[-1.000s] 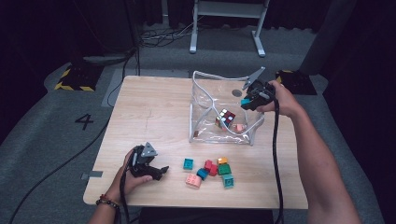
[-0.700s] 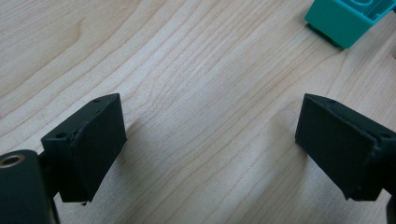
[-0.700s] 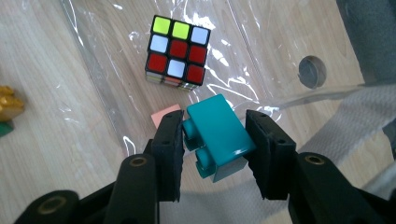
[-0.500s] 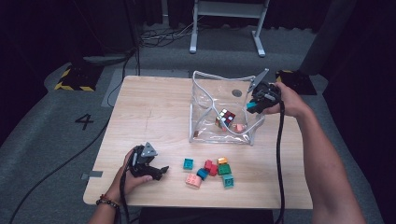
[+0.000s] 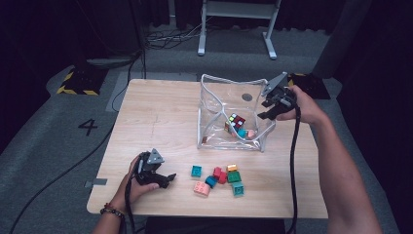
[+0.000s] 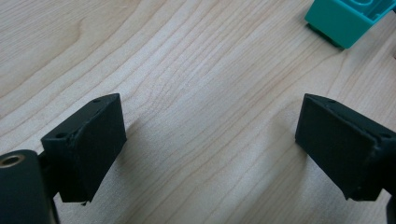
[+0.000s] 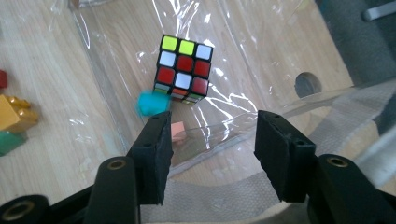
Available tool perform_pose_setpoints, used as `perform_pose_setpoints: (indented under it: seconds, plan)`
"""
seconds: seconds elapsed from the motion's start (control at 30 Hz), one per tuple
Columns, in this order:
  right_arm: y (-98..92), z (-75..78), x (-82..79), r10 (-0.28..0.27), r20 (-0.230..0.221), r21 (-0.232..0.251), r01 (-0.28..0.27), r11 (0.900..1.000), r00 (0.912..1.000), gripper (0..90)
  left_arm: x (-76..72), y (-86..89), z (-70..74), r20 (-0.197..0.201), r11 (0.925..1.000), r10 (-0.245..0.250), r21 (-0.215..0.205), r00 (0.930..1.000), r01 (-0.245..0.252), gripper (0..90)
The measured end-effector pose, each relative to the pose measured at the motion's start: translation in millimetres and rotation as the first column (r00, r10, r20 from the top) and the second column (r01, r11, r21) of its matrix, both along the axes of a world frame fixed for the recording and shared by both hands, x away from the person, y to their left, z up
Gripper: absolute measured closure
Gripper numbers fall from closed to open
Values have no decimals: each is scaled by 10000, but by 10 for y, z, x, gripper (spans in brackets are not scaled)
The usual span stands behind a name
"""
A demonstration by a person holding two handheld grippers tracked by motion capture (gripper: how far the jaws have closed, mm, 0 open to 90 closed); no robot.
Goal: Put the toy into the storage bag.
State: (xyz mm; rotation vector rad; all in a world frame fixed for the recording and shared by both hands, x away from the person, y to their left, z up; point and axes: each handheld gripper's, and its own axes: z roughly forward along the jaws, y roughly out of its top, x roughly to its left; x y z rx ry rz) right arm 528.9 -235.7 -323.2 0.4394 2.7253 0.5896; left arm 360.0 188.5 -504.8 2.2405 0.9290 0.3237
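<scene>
— High view first: where did the left tool [image 5: 164,179] sit?

— Near the bag's [image 5: 214,87] front, on the surface [image 5: 160,112], jaws wide apart and empty.

— And the right tool [image 5: 267,111]?

— At the bag's right rim, jaws just opening, nothing between them. A teal block [image 7: 152,103] was inside the bag, blurred, beside the puzzle cube [image 7: 184,69].
</scene>
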Motion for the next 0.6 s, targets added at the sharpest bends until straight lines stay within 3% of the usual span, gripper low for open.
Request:
perform_pose_setpoints:
  seconds: [0.2, 0.23, 0.3, 0.43, 0.5, 0.57, 0.6]
  plan:
    - [-109, 104, -128, -333, 555, 1189, 265, 9926, 9979, 422, 0, 1, 0, 0, 10000, -9, 12, 10000, 9, 87]
    - [-151, 141, -186, -476, 813, 1403, 358, 9895, 9956, 416, 0, 0, 0, -1, 10000, -8, 11, 10000, 8, 87]
    - [-224, 168, -262, -762, 848, 2152, 564, 9749, 9935, 409, 0, 0, 0, -2, 10000, -4, 9, 10000, 4, 87]
    - [-412, 222, -451, -1144, 1451, 3234, 622, 9442, 9828, 383, 0, 0, 0, 0, 10000, -5, 9, 10000, 5, 88]
    - [-515, 241, -562, -1387, 1586, 3859, 679, 9200, 9776, 385, 0, 0, 0, -1, 10000, -7, 11, 10000, 7, 87]
    - [-630, 239, -693, -1619, 1634, 4597, 702, 8853, 9732, 392, 0, 0, 0, 0, 10000, -6, 10, 10000, 6, 87]
    - [-677, 227, -752, -1689, 1605, 4814, 722, 8735, 9725, 392, 0, 0, 0, -1, 10000, -7, 11, 10000, 7, 87]
